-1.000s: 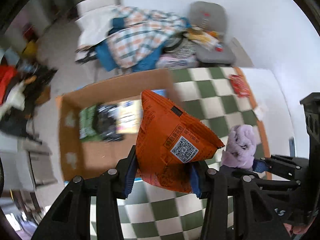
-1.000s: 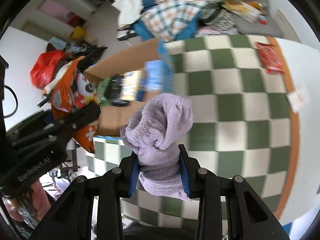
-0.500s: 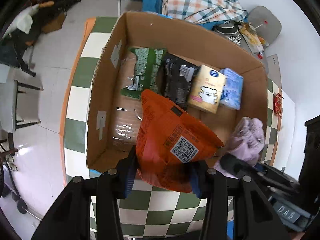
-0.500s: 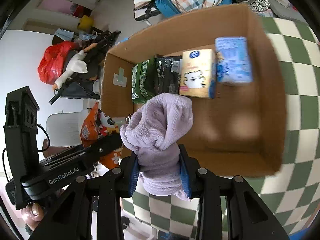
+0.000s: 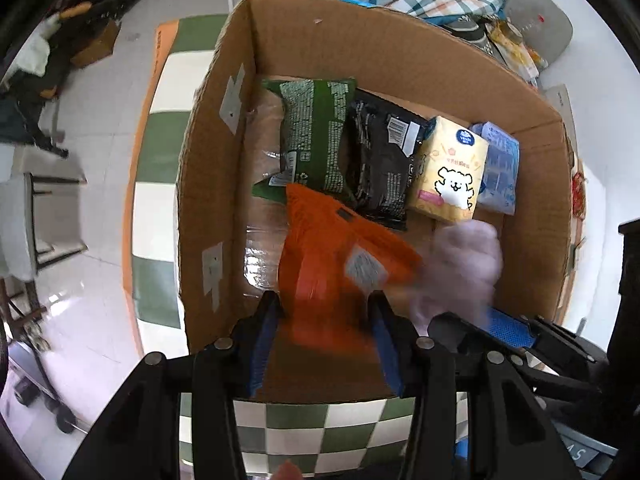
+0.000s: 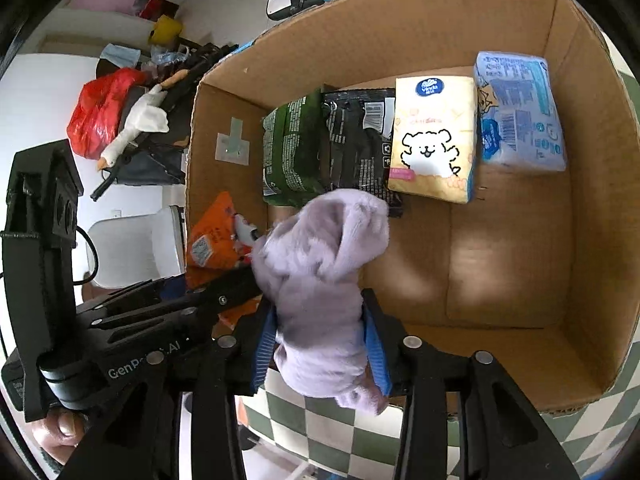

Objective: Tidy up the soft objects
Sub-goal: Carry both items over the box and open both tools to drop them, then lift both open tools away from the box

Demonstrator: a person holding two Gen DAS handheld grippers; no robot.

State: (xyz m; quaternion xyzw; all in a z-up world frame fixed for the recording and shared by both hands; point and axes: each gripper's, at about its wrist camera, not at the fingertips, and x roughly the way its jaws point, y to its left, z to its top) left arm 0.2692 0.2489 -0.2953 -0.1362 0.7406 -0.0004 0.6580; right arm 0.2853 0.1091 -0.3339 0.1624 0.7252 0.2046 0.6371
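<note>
Your right fingers are spreading, easing off the lilac plush cloth between the pads, so it can drop over the near edge of the cardboard box. Your left fingers stay narrowly set on the orange snack bag, pads against its sides, hanging it above the bare floor by the box's near-left corner. Along the far wall the green packet, black packet, yellow tissue pack and blue pack already sit in a row, leaving the near half free on the checkered desk.
</note>
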